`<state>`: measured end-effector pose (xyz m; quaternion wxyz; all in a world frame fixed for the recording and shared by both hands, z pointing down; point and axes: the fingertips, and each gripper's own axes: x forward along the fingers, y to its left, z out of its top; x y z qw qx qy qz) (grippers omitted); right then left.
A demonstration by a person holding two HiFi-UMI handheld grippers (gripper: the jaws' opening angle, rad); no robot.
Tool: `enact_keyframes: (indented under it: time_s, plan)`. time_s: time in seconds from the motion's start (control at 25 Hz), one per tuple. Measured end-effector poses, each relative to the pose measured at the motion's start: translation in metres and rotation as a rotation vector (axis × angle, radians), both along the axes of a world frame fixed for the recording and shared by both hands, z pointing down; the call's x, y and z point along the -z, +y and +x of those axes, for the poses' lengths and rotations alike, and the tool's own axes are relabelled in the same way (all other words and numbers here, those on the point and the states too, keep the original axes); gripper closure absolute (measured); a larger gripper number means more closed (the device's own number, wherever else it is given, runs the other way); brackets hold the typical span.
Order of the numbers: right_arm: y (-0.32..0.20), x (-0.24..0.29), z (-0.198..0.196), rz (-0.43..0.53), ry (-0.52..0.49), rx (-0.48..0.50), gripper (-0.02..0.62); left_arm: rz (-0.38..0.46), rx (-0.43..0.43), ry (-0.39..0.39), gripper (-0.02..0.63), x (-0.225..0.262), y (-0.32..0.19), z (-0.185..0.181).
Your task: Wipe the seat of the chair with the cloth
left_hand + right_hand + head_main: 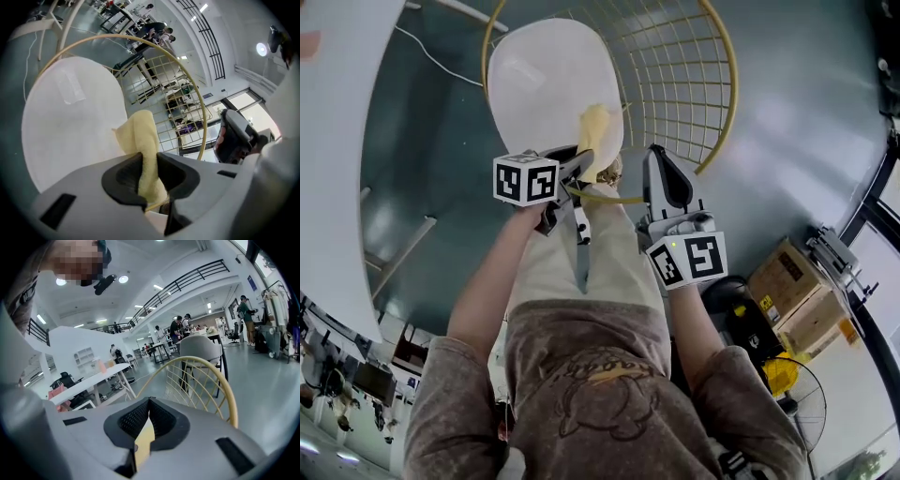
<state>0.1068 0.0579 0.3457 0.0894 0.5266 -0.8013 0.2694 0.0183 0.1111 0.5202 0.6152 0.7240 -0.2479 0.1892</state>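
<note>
Half the cloth (pixel 143 138) inside left hand-held gripper (pixel 148 158)

Glossy grey floor (pixel 806 122), white-seated wire chair (pixel 548 84) standing on it, cardboard box (pixel 794 295) apart

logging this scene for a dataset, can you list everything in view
chair: one, white seat, yellow wire back, centre
cloth: one, yellow, at the seat's near edge
table: one, white, left
cable: one, white, floor by the table
boxes: two, brown, floor at right
fan: one, black, lower right
people: several, far across the hall
left hand-held gripper: one, grey, shut on the cloth
right hand-held gripper: one, grey, jaws together, beside the seat
</note>
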Motion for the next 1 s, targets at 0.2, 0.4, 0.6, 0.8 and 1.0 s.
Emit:
enact_keyframes:
  time_s: [0.2, 0.4, 0.6, 0.8, 1.0]
  plan:
    - [-0.003, 0.024, 0.0, 0.005, -0.017, -0.001, 0.572, 0.078, 0.034, -0.031, 0.515, 0.047, -0.014, -0.02]
    - [-0.005, 0.055, -0.012, 0.021, -0.031, 0.038, 0.572, 0.152, 0.118, -0.062, 0.515, 0.105, -0.031, -0.043]
    - [-0.003, 0.089, -0.025, 0.035, -0.053, 0.079, 0.572, 0.213, 0.211, -0.069, 0.515, 0.169, -0.038, -0.054]
    - [0.004, 0.115, -0.039, 0.043, -0.065, 0.114, 0.572, 0.269, 0.23, -0.025, 0.515, 0.224, -0.033, -0.056]
    - [0.016, 0.136, -0.045, 0.054, -0.075, 0.149, 0.572, 0.335, 0.214, -0.042, 0.515, 0.261, -0.023, -0.06]
